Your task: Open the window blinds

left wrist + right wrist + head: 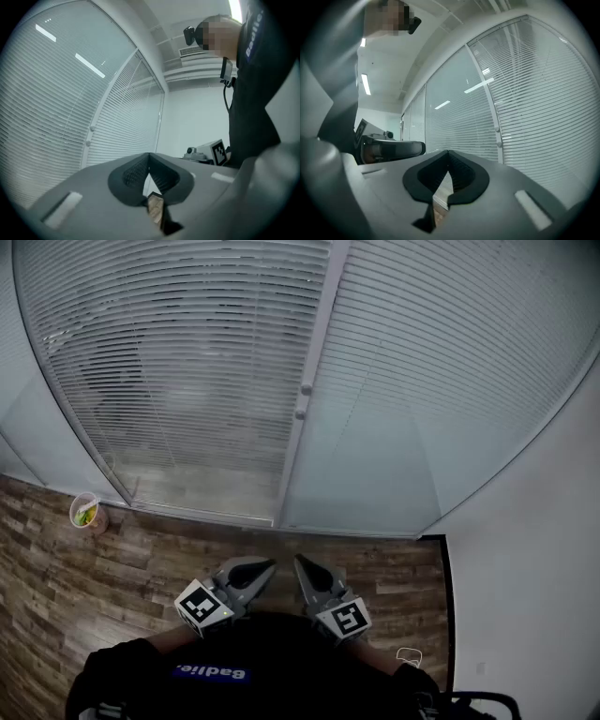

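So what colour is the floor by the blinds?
Brown, in a wood-plank pattern; the floor shows best in the head view.

ahead: bare floor [169, 563] up to blinds [187, 352] | left: cup [86, 512] beside blinds | right: wall [530, 596] near

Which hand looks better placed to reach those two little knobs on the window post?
Probably the right: the right claw lines up almost directly with the knobs; the left claw is slightly further aside. Both are shut, empty.
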